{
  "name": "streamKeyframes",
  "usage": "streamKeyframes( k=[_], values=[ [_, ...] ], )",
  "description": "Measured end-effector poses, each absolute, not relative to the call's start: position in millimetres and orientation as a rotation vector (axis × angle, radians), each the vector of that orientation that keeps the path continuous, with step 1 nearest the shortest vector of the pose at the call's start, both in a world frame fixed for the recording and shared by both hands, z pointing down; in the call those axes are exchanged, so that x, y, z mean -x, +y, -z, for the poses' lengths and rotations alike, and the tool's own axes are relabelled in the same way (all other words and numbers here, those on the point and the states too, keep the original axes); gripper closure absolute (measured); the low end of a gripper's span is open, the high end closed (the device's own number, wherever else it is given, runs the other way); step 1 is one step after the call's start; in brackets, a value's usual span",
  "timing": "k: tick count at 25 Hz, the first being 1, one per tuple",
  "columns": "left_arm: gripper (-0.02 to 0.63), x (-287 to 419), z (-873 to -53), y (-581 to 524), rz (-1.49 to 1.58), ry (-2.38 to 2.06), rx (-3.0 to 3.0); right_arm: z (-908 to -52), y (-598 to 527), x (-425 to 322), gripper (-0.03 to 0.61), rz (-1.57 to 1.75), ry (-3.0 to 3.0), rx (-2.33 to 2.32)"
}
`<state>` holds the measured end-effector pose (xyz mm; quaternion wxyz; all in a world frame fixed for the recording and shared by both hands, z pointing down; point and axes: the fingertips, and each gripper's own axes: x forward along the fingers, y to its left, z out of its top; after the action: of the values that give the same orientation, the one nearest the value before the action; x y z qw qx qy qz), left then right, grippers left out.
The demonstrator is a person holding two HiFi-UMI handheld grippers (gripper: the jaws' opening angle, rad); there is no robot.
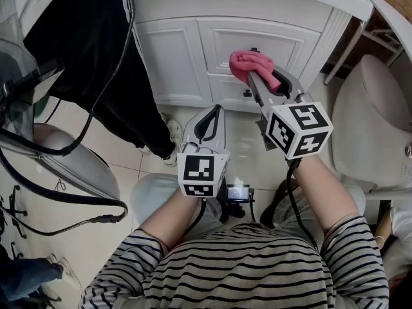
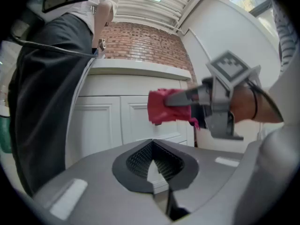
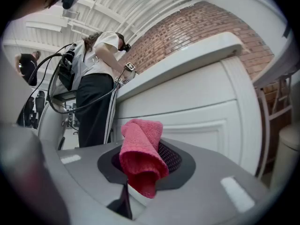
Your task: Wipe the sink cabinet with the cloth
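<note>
The white sink cabinet [image 1: 193, 50] fills the top of the head view, its two panelled doors facing me. My right gripper [image 1: 253, 76] is shut on a folded pink cloth [image 1: 250, 64], held up at the right door near its small dark knob [image 1: 254, 49]. Whether the cloth touches the door I cannot tell. In the right gripper view the cloth [image 3: 140, 153] bulges out from between the jaws, with the cabinet [image 3: 197, 107] behind it. My left gripper [image 1: 211, 113] hangs lower and left of it, shut and empty. From the left gripper [image 2: 152, 149] view the cloth [image 2: 164, 108] shows against the cabinet [image 2: 108, 121].
A person in black trousers [image 1: 96, 56] stands close at the cabinet's left, with cables [image 1: 58, 192] trailing over the tiled floor. A white toilet [image 1: 370, 121] sits at the right. A thin metal frame [image 1: 357, 40] stands beside the cabinet's right end. A small device [image 1: 238, 192] lies between my knees.
</note>
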<state>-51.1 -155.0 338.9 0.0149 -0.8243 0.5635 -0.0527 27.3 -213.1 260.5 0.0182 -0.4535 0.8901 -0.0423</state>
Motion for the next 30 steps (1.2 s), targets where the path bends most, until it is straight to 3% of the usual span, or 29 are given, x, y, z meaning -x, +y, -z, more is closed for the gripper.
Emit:
streamKeyframes(
  k=[4,9,14,25,27,30],
  values=[
    [0.62,70.1,-376.8,-156.1,0.163,1.949,2.652,-227.2,-248.6,37.5,0.482,0.051,2.845,1.317],
    [0.619,55.3,-373.0,-152.9,0.194,1.829,2.613,-233.9,-291.6,61.7,0.483,-0.039,2.869,1.439],
    [0.619,56.6,-373.5,-152.4,0.181,1.809,2.629,-238.7,-291.0,13.3,0.483,0.007,2.811,1.551],
    [0.618,38.6,-366.9,-143.5,0.142,1.735,2.677,-245.4,-265.9,-203.1,0.485,0.11,2.404,2.085],
    [0.62,39.6,-366.2,-142.8,0.134,1.741,2.679,-241.6,-255.2,-204.3,0.485,0.122,2.373,2.08],
    [0.62,39.0,-366.4,-142.8,0.129,1.736,2.687,-232.7,-244.3,-138.4,0.485,0.098,2.5,1.863]
  ],
)
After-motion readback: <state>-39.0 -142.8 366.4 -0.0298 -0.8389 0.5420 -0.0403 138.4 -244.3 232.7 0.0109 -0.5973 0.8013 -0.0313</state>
